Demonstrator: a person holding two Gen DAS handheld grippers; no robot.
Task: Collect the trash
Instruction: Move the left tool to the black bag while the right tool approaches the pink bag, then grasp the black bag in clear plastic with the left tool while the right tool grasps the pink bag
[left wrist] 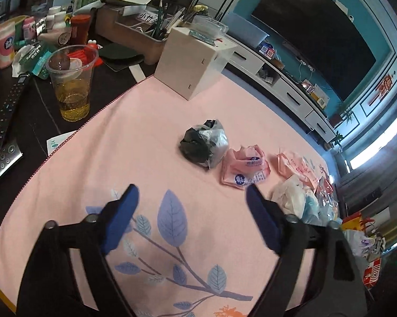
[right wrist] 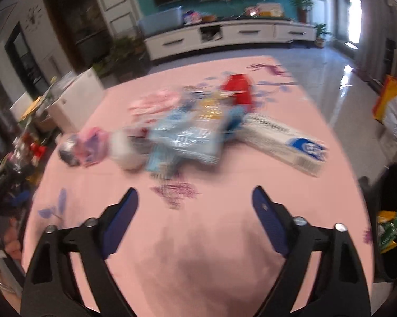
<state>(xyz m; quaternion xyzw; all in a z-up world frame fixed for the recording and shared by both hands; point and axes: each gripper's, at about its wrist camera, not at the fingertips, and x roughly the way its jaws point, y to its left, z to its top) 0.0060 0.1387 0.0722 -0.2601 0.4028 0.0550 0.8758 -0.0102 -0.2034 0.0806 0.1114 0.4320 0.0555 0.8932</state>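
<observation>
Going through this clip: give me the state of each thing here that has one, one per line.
Left hand-held gripper: open, empty, above the cloth.
Right hand-held gripper: open, empty.
Plastic cup: upright, part full of yellow liquid.
Black-and-clear bag: crumpled, on the pink cloth.
Pink wrapper: crumpled, beside that bag.
White carton: lying flat.
Blue packet: lying flat, blurred.

Unreadable from my right wrist: the trash pile (right wrist: 188, 129) mid-cloth, smeared by motion blur, its wrapper print illegible. From my left wrist: the remote (left wrist: 3, 121) is cut by the frame's left edge; the far-edge wrappers (left wrist: 322, 192) overlap.
</observation>
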